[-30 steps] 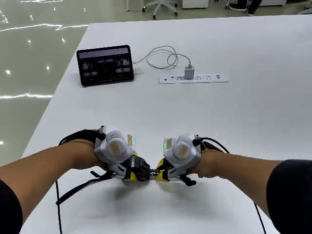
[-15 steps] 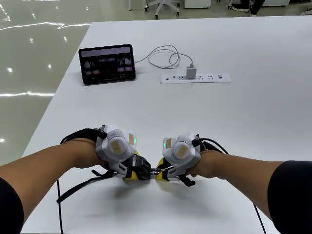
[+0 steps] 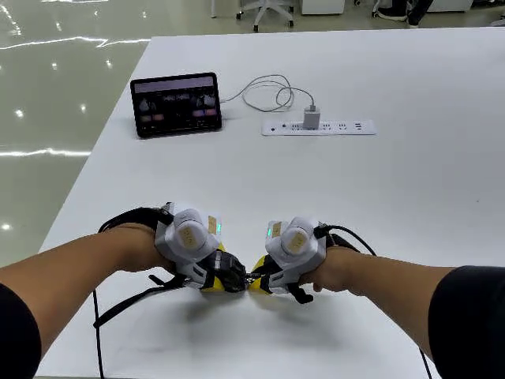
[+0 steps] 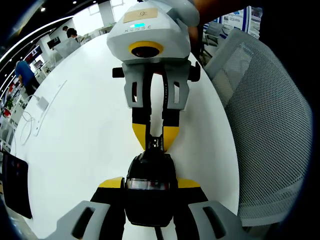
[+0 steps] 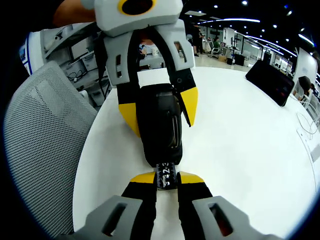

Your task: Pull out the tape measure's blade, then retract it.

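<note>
A black tape measure (image 3: 230, 273) sits low over the white table (image 3: 355, 197), near its front edge. My left gripper (image 3: 219, 276) is shut on the tape measure's body (image 4: 150, 190), yellow jaw tips on either side. Facing it, my right gripper (image 3: 257, 282) is shut on the tip of the blade (image 5: 165, 179), where printed numbers show. Only a very short piece of blade (image 4: 155, 144) is out of the case (image 5: 160, 125). The two grippers point at each other, almost touching.
A dark tablet (image 3: 175, 104) stands at the back left. A white power strip (image 3: 319, 126) with a charger and looped cable (image 3: 264, 91) lies behind the middle. A grey mesh chair (image 4: 265, 125) stands past the table edge. Black cords (image 3: 126, 304) trail from the grippers.
</note>
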Motion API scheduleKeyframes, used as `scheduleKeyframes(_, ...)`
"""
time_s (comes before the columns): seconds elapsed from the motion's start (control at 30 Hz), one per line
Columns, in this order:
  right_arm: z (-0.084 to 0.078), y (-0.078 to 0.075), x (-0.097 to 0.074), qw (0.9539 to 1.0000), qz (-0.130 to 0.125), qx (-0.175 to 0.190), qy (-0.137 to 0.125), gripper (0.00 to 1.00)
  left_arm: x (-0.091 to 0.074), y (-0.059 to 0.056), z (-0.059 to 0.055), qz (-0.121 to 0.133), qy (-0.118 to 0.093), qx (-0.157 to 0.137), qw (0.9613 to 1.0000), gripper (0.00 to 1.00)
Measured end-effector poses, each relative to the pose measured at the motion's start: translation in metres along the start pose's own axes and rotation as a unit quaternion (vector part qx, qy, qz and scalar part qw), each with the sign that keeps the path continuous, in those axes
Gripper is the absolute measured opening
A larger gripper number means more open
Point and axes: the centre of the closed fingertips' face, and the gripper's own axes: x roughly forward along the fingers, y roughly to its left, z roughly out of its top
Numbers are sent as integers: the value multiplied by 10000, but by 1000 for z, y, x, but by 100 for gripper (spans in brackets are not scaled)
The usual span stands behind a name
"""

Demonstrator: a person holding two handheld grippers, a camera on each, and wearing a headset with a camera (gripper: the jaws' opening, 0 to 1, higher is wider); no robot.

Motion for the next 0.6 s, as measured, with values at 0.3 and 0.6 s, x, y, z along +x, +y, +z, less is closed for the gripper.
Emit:
scheduleKeyframes(0.3, -5, -1, -4, 10000, 4, -48, 6, 11, 0, 0, 0, 11, 0, 4, 10000, 33)
scheduleKeyframes(0.6, -11, -1, -10, 10000, -21, -62, 74, 11, -1, 0, 0, 17, -12, -14, 10000, 33)
